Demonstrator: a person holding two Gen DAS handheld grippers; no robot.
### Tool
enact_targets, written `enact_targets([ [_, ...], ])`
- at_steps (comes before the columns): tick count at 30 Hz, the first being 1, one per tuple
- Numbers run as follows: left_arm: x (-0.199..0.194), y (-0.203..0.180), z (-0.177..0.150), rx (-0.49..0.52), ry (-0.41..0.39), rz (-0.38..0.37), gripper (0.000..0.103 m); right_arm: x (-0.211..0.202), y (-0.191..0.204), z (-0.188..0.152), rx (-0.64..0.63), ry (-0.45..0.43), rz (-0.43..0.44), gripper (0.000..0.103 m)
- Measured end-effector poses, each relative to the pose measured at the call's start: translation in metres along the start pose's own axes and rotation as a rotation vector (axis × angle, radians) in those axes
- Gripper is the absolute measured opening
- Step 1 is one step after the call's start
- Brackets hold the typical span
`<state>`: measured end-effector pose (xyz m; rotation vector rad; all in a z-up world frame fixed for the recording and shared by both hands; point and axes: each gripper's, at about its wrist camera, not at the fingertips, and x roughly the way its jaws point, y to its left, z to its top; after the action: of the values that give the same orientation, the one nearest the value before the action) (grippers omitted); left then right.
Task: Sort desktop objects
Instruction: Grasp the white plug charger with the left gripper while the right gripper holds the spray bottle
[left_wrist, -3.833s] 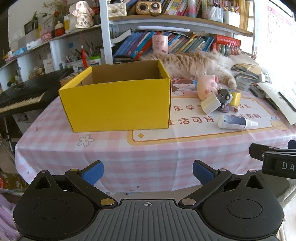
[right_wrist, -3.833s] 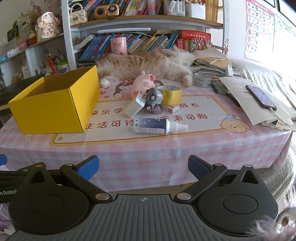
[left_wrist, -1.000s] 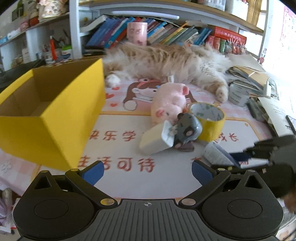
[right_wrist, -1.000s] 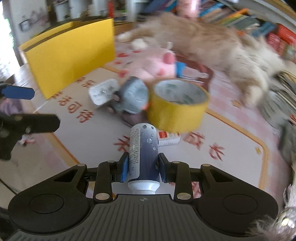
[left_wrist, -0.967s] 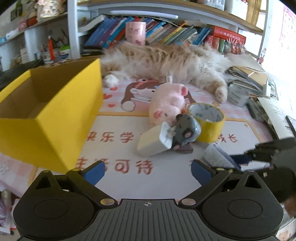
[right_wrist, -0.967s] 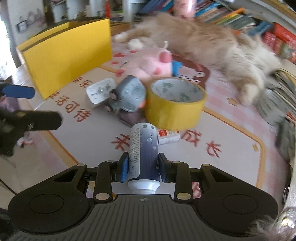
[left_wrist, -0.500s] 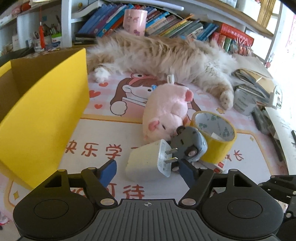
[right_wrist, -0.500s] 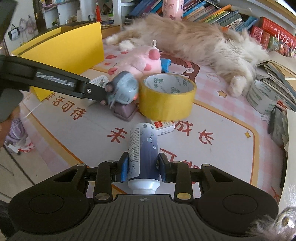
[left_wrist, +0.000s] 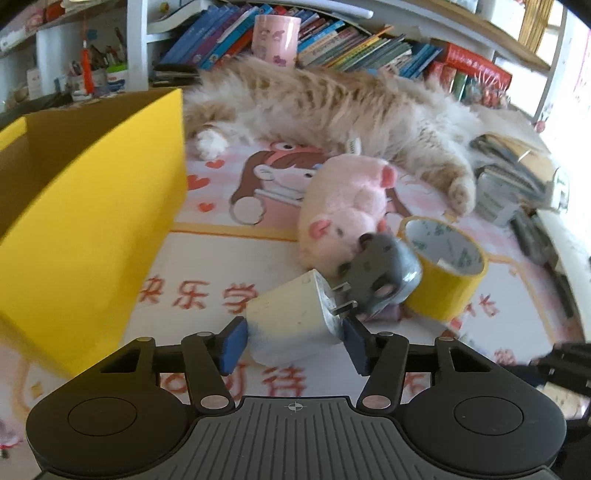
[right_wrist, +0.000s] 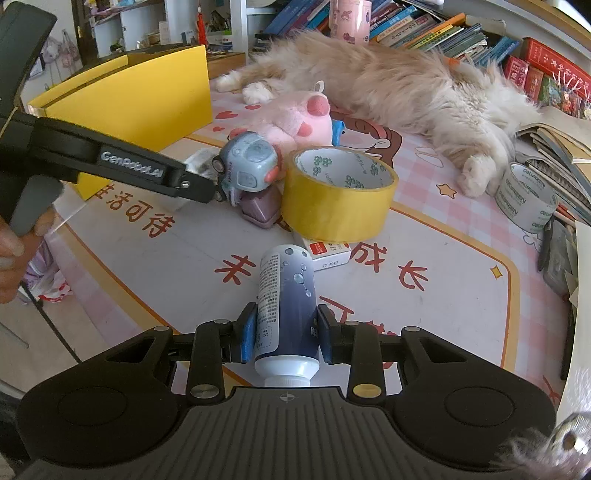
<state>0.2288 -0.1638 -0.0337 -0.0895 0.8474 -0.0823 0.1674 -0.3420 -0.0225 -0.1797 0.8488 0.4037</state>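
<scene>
A white charger plug lies on the printed mat between the blue pads of my left gripper. Its jaws are closing and both pads touch the charger's sides. The prongs point at a grey-blue toy car, which leans on a pink pig plush and a yellow tape roll. The open yellow box stands at the left. My right gripper is shut on a dark blue tube, held just above the mat with its white cap toward the camera.
A fluffy cat lies across the back of the table before the bookshelf. A small red-and-white box lies under the yellow tape roll's edge. A grey tape roll and papers sit at the right. A purple block rests under the toy car.
My left gripper moved forward and down to the charger, and its jaws narrowed from wide open to the charger's sides. The right gripper kept hold of the tube and stayed put.
</scene>
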Motion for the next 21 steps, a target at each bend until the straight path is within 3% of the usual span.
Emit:
enact_targets([
  [6,-0.014,0.005,-0.014,0.074,0.021,-0.015,0.057,0.0,0.001,-0.001,0.001,0.0,-0.001,0.03],
  [11,-0.016,0.004,-0.015,0.053,-0.001,-0.035,0.066,0.0,0.001,-0.001,0.001,0.002,-0.002,0.03],
  [21,-0.005,-0.01,-0.013,0.089,0.006,0.014,0.073,-0.001,0.002,0.003,0.012,0.024,-0.009,0.031],
])
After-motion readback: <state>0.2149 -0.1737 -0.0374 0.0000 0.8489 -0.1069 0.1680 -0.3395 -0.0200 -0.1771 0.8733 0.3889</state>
